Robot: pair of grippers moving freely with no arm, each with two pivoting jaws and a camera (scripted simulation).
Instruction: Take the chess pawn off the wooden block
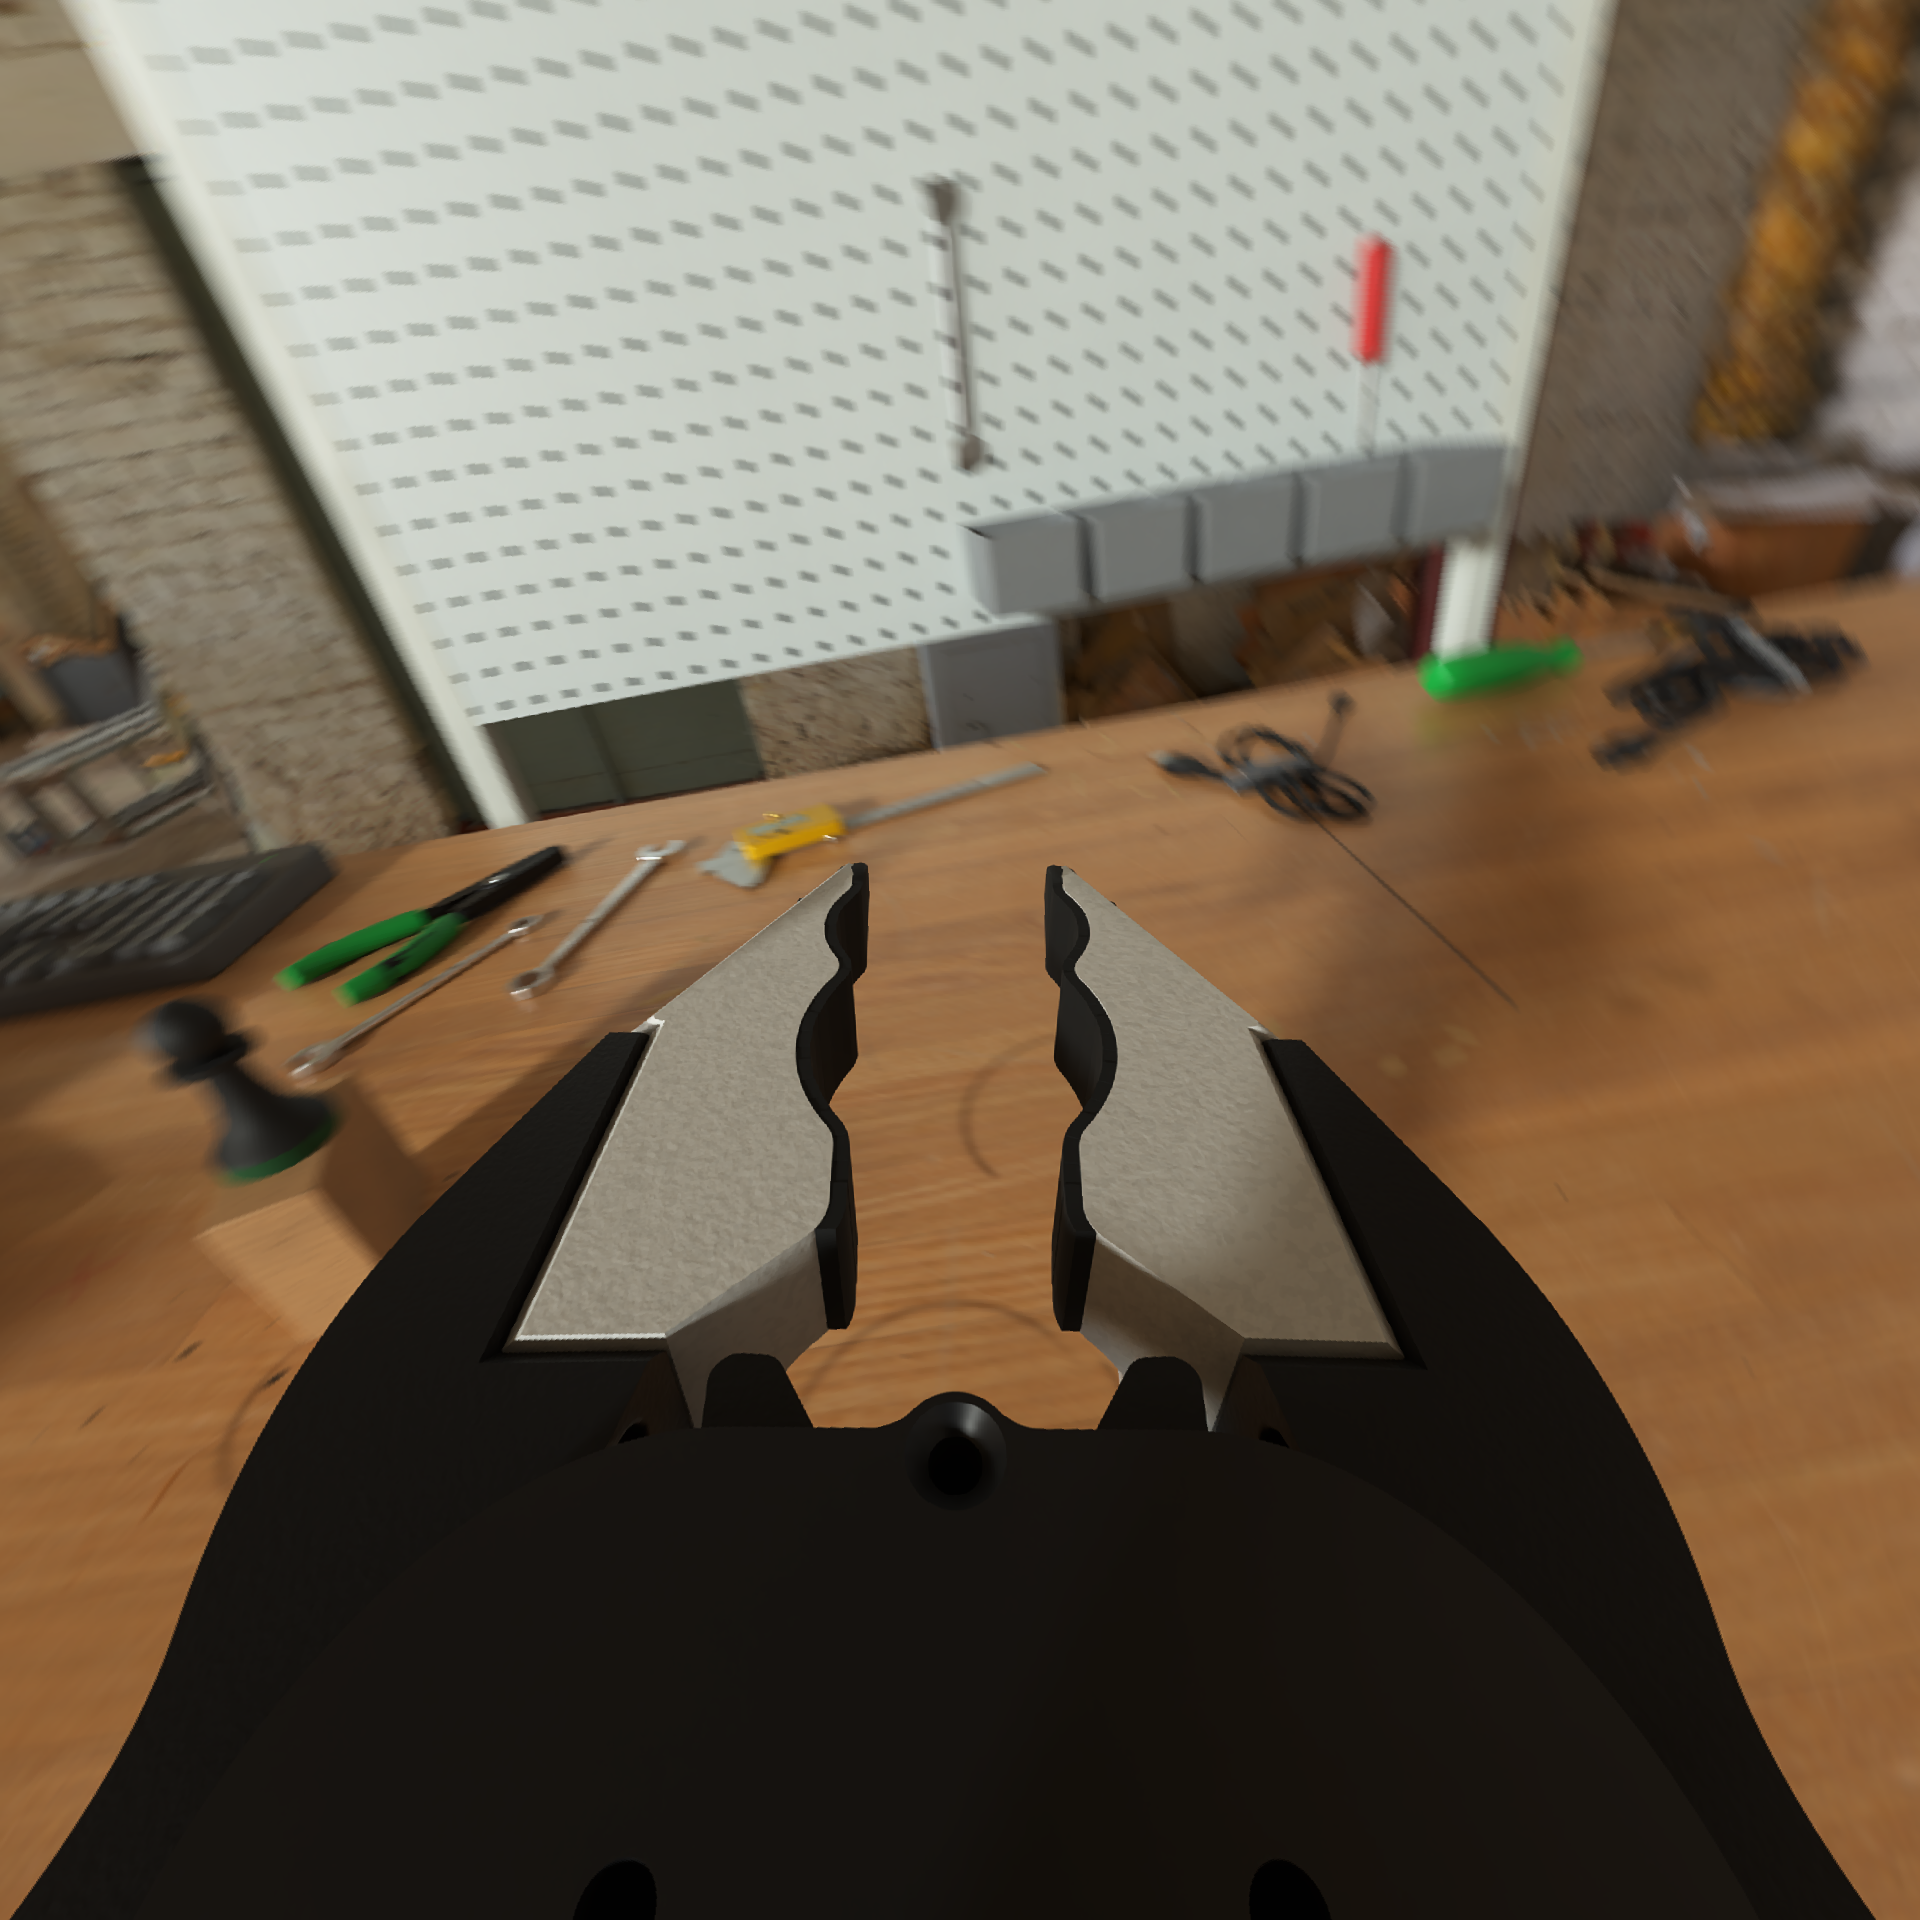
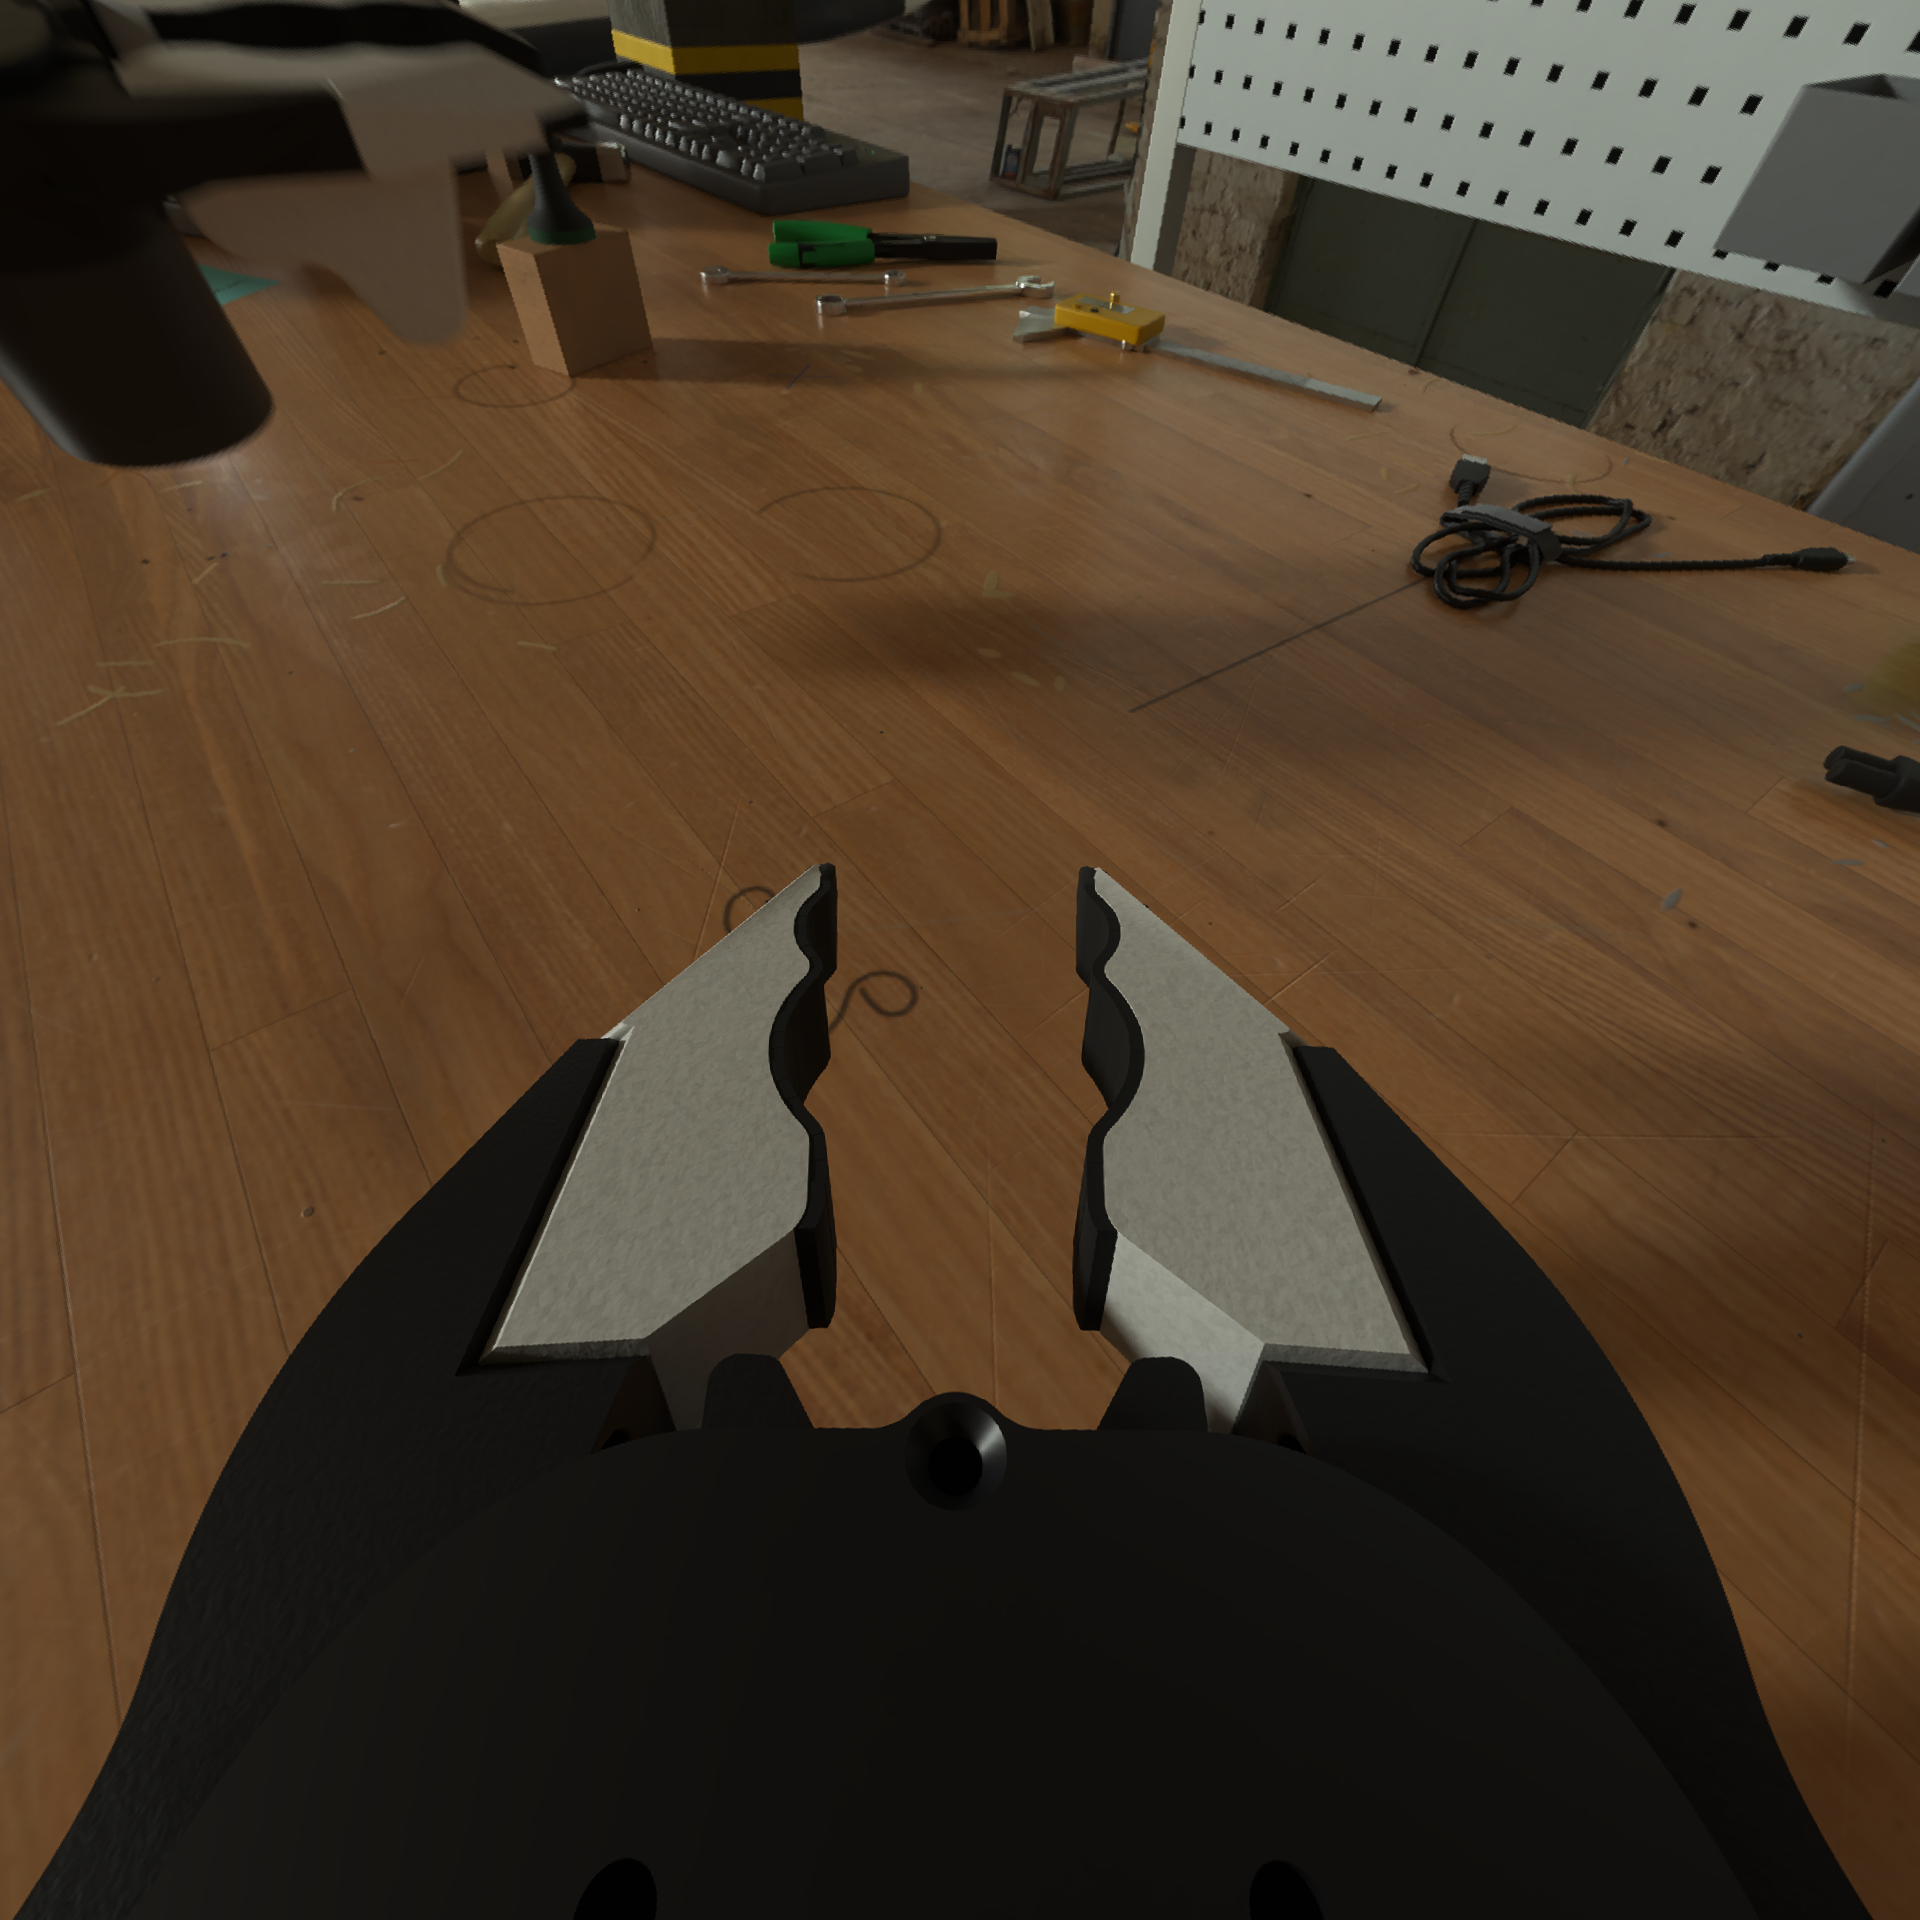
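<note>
I find no writing that I can read from either of my tongs' views. The keyboard (image 2: 727,135) at the far edge of the worktop (image 2: 935,675) has keys too small to make out, and the yellow gauge (image 2: 1107,317) beside the spanners bears only a blurred mark.

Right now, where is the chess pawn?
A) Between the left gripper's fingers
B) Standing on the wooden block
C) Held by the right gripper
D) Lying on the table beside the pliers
B: the chess pawn stands on the wooden block; both grippers are open and empty.
</note>
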